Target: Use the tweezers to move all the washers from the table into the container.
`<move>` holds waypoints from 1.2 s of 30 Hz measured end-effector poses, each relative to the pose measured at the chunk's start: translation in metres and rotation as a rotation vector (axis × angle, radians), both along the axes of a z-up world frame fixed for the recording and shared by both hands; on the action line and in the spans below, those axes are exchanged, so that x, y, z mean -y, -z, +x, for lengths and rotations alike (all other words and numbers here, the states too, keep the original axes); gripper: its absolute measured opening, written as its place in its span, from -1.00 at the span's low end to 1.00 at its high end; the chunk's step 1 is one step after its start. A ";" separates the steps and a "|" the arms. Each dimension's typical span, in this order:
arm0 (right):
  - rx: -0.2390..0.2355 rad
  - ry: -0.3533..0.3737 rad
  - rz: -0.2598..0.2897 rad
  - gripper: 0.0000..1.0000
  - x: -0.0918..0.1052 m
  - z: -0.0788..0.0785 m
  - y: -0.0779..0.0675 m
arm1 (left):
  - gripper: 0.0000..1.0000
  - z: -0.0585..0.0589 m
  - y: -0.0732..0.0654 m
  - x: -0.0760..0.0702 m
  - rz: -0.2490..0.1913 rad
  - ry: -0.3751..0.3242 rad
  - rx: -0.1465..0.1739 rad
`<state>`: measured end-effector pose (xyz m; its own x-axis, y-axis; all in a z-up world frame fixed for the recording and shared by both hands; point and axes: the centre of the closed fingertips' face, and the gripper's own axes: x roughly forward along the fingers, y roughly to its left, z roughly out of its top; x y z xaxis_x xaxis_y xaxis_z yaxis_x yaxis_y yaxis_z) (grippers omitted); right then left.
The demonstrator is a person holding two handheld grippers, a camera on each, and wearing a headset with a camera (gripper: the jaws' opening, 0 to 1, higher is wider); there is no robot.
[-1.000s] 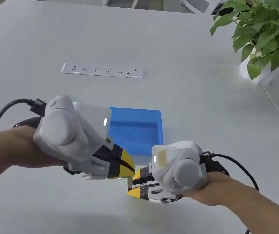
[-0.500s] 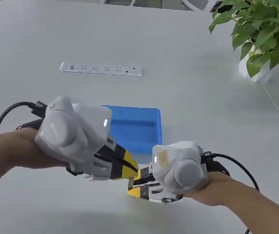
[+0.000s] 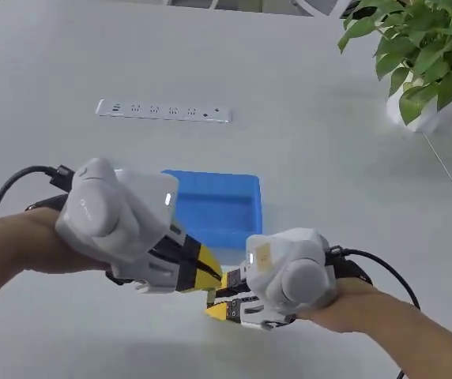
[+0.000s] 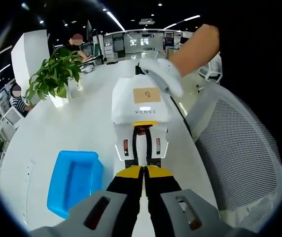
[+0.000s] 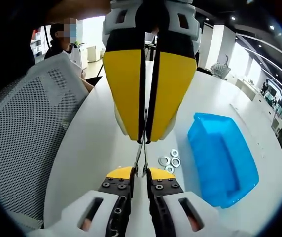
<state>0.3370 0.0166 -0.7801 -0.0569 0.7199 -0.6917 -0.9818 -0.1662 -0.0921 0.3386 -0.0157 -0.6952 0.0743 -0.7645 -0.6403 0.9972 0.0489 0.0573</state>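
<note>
Hardly anything had moved; the left gripper [image 5: 145,138] stayed nose to nose with the right gripper [image 5: 141,174]. Both were closed on the tweezers [image 5: 142,153], probably to reseat the grip. The washers [image 5: 169,161] lay loose just beside the container [image 5: 200,143].

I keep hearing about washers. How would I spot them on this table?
On the pale table sits a blue container. Beside its long side, close to the tweezers, lie the washers: a small cluster of flat silvery rings, unlike anything else there.
</note>
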 end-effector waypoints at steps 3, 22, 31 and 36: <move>0.001 0.002 -0.003 -0.74 0.000 0.000 -0.001 | -0.89 0.000 0.000 -0.002 0.005 -0.003 0.002; -0.004 0.164 0.025 -0.50 0.035 0.017 -0.018 | -0.89 0.004 -0.004 -0.003 0.015 -0.010 0.008; -0.001 0.238 0.023 -0.43 0.057 0.029 -0.023 | -0.89 0.008 -0.012 0.006 0.007 0.010 0.016; -0.008 0.269 0.026 -0.36 0.065 0.032 -0.023 | -0.89 0.012 -0.015 0.008 0.006 0.016 0.022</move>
<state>0.3693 -0.0488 -0.7567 0.1336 0.7272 -0.6733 -0.9910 0.1029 -0.0855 0.3508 -0.0239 -0.6806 0.0760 -0.7617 -0.6435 0.9963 0.0326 0.0792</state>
